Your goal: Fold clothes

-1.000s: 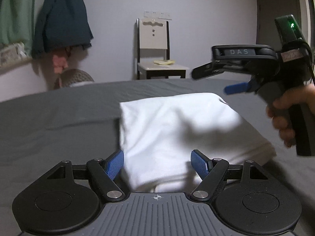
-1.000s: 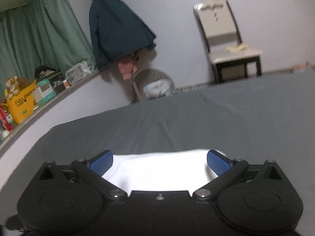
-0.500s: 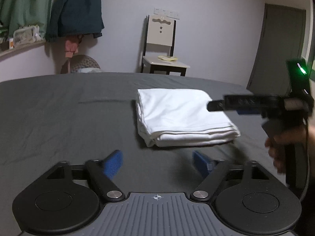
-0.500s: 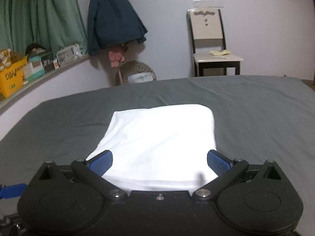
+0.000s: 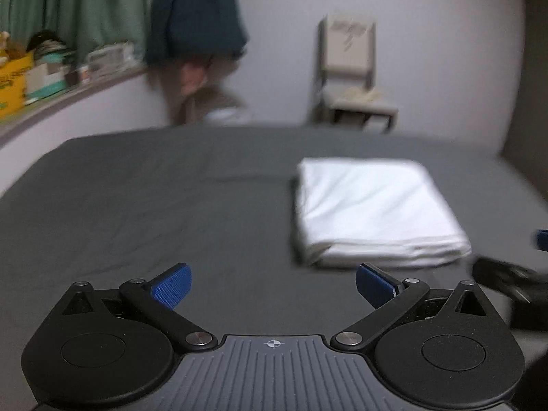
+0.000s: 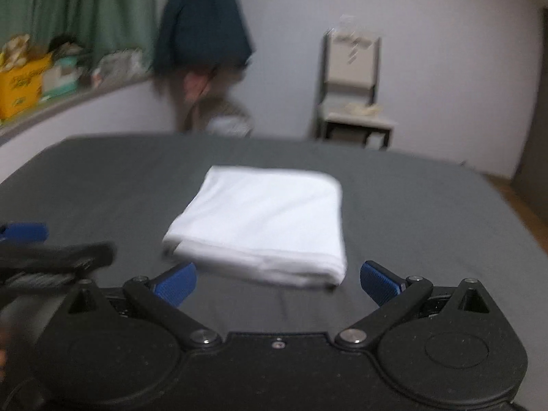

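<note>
Grey-sheeted bed [image 5: 137, 205] bearing one folded white garment [image 5: 373, 212]

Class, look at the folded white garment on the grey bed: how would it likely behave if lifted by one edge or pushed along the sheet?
The folded white garment shows soft stacked layers at its near edge, so lifted by one edge it would probably droop and unfold. Pushed, it would likely bunch on the grey bed sheet rather than slide. It looks light.

Folded white garment [image 5: 373, 205] of soft matt cloth with layered edges, dark grey bed sheet [image 5: 137, 212] of matt cloth with light creases, left gripper [image 5: 274, 286] of matt black plastic, blue ribbed pads [image 5: 171, 287], shiny metal pivot pins.
</note>
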Tool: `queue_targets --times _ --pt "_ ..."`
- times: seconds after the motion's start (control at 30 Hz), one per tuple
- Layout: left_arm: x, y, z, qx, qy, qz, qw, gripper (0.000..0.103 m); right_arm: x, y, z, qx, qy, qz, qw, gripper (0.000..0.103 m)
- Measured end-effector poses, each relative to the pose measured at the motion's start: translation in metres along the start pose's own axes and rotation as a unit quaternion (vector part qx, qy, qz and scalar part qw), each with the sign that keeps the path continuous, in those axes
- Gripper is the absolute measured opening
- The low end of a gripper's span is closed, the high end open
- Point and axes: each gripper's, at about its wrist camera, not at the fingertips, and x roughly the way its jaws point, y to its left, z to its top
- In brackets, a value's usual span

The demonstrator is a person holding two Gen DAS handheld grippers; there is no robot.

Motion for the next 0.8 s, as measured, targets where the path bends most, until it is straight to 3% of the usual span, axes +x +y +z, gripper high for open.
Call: queue_targets --times 0.13,0.27,0.37,0.53,0.8 --pt "-0.005 -0.006 0.007 -0.006 -0.005 -0.021 0.9997 0.103 -0.014 -0.017 0.010 0.062 -0.004 0.011 0.998 0.103" --pt "-0.012 -0.013 0.016 0.011 -0.015 -0.017 0.9997 0.103 -0.032 -0.027 0.019 0.071 -0.019 -0.002 0.997 0.103" --pt "-0.014 -0.019 0.020 0.038 0.005 -0.011 0.9992 0.103 -0.032 -0.028 0.010 0.069 -0.026 -0.017 0.997 0.103" --pt "-0.005 -0.019 0.012 0.040 0.034 0.003 0.9986 0.103 -0.013 -0.031 0.000 0.081 0.018 0.005 0.997 0.103" --pt "0.013 -0.018 -0.001 0.078 0.039 -0.013 0.9961 0.103 0.010 -0.032 -0.004 0.085 0.056 -0.008 0.995 0.103"
